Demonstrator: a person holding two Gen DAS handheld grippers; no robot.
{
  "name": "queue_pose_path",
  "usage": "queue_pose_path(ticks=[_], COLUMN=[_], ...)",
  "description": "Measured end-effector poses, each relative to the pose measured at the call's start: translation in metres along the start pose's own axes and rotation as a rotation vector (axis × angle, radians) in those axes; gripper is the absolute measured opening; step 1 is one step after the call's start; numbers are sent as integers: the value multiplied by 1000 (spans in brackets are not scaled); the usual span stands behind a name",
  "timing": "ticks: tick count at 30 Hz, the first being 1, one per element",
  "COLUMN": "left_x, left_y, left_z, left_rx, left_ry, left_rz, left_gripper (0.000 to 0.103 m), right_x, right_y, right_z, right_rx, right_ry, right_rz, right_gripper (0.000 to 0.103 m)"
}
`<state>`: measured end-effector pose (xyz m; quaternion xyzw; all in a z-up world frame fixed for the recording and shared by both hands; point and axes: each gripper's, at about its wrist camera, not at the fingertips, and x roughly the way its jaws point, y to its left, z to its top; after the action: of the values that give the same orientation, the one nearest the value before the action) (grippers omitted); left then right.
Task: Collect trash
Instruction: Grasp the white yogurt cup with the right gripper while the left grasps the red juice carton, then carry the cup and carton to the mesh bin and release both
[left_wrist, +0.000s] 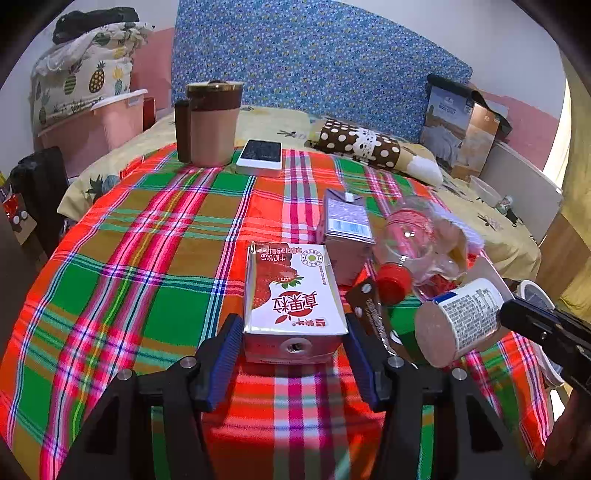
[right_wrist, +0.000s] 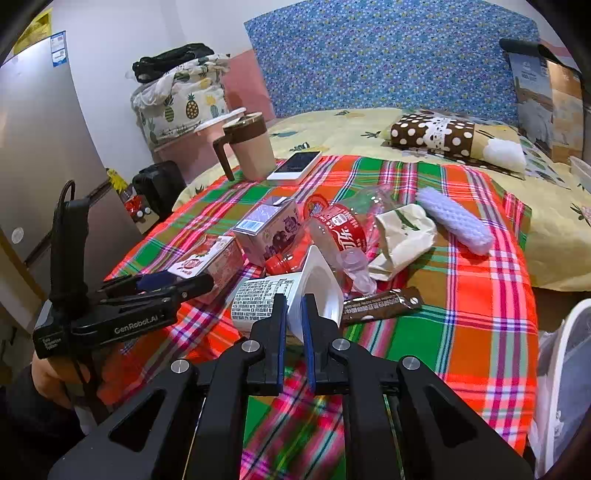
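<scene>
A strawberry milk carton (left_wrist: 295, 295) lies on the plaid cloth (left_wrist: 147, 258). My left gripper (left_wrist: 291, 319) has a blue pad against each of its long sides and is shut on it. From the right wrist view that gripper (right_wrist: 199, 282) comes in from the left, with the carton (right_wrist: 207, 258) at its tips. A white yogurt cup (right_wrist: 258, 299) lies on its side, and my right gripper (right_wrist: 294, 299) is shut on its rim wall. The left wrist view shows the cup (left_wrist: 461, 317) with the right gripper (left_wrist: 517, 314) on it.
Behind lie a purple milk carton (right_wrist: 266, 229), a crushed cola bottle (right_wrist: 343, 229), crumpled paper (right_wrist: 402, 236), a brown wrapper (right_wrist: 380, 304) and a lilac knitted roll (right_wrist: 454, 218). A lidded mug (left_wrist: 212, 122) and a white device (left_wrist: 260, 157) stand at the far edge. A white bin (right_wrist: 565, 369) is at the right.
</scene>
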<state>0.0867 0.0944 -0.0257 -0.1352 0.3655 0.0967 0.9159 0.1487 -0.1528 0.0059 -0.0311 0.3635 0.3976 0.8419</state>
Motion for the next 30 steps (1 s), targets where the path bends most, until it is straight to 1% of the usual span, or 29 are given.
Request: queue_pose_path(ticks=[9,13,21,30], left_x=[-33,-43,-51,-45], left_y=[-15,-28,-59,-100], left_z=[-9,-13,-17,-21], left_rx=[23,42,86,144], left_ry=[-40,-48,-43,-16], left_rz=[-37,-63,-128,-204], left_gripper=[55,55,55,55], right_x=[-20,-29,-45,-62], right_y=[-5,-9,-20,-43], right_z=[-6,-10,-18,-28], right_rx=[27,45,69,120], right_ry=[-39,-55,-79,-99], right_rz=[-33,-53,-94,-158], right_gripper=[11,11,11,11])
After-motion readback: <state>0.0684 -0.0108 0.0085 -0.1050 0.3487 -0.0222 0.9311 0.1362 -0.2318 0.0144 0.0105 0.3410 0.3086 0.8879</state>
